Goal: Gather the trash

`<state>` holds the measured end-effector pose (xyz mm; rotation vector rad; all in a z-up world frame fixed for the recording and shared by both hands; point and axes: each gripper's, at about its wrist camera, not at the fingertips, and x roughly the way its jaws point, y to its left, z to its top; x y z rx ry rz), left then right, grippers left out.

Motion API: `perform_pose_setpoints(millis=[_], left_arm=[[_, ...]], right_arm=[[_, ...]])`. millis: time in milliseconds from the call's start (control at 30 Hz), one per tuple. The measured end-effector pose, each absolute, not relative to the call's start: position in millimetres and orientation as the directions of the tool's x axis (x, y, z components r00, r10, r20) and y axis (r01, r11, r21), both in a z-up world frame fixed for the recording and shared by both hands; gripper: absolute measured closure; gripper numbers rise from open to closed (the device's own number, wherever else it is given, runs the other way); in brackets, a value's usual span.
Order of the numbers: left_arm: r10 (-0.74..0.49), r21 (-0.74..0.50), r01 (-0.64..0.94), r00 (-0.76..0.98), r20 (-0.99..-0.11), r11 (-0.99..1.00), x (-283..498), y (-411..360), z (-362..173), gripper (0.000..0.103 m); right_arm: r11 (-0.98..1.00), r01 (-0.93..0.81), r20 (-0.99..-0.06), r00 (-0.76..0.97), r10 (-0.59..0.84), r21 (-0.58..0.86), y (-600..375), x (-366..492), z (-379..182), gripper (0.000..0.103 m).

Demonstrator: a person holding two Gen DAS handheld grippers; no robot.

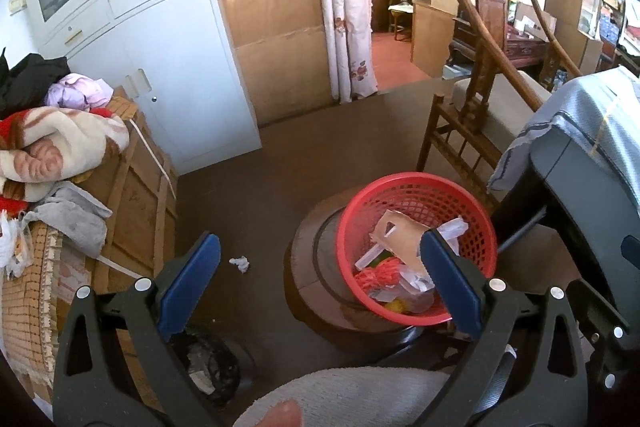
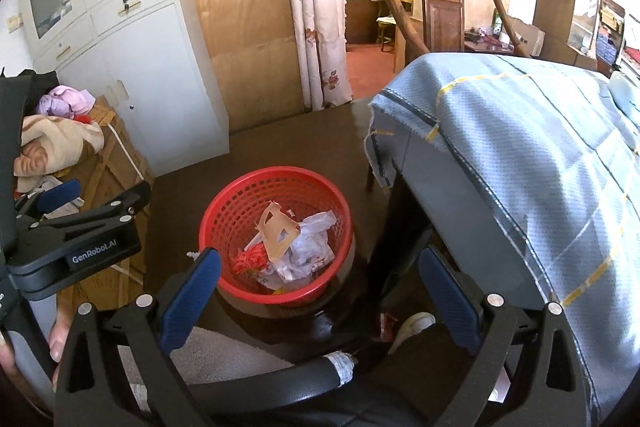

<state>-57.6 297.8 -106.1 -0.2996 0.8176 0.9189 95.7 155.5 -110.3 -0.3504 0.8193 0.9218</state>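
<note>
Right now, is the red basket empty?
No, the red mesh basket already holds trash, including a torn cardboard piece and crumpled clear plastic.

A red mesh basket (image 2: 276,235) of trash sits on a round wooden stool (image 2: 344,311). The right hand-held gripper (image 2: 320,287) hangs wide open near it; the left hand-held gripper (image 2: 80,219) shows at far left, beside a cloth-covered bench (image 2: 520,155).

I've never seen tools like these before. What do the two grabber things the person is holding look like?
Each hand-held gripper has a black plastic frame with triangular cut-outs and silver rivets, ending in two blue padded fingers: the left one, the right one. The left one's side carries white "GenRobot.AI" lettering.
</note>
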Motion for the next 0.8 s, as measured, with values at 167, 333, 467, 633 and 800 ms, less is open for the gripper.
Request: perform_pose_setpoints(millis=[167, 333, 467, 633, 800], left_arm=[[0.578, 0.1, -0.789, 0.35, -0.737, 0.606, -55.7, 294.2, -104.9, 0.007], [0.568, 0.09, -0.786, 0.357, -0.742, 0.612, -56.0, 294.6, -105.1, 0.007], [0.56, 0.083, -0.784, 0.36, -0.746, 0.615, -55.1, 294.3, -105.6, 0.007], [0.56, 0.085, -0.784, 0.359, -0.747, 0.615, -54.7, 294.6, -105.8, 0.007], [0.585, 0.112, -0.791, 0.341, -0.736, 0.601, -55.7, 293.2, -107.6, 0.007]], right_arm=[[0.579, -0.813, -0.752, 0.345, 0.561, 0.059, 151.7, 93.9, -110.9, 0.005], [0.581, -0.812, -0.75, 0.347, 0.562, 0.06, 150.6, 93.6, -110.4, 0.005], [0.582, -0.811, -0.75, 0.346, 0.563, 0.062, 149.3, 93.7, -110.5, 0.005], [0.581, -0.812, -0.752, 0.345, 0.562, 0.062, 149.6, 93.8, -110.7, 0.005], [0.582, -0.811, -0.751, 0.345, 0.563, 0.064, 149.7, 93.6, -110.5, 0.005]])
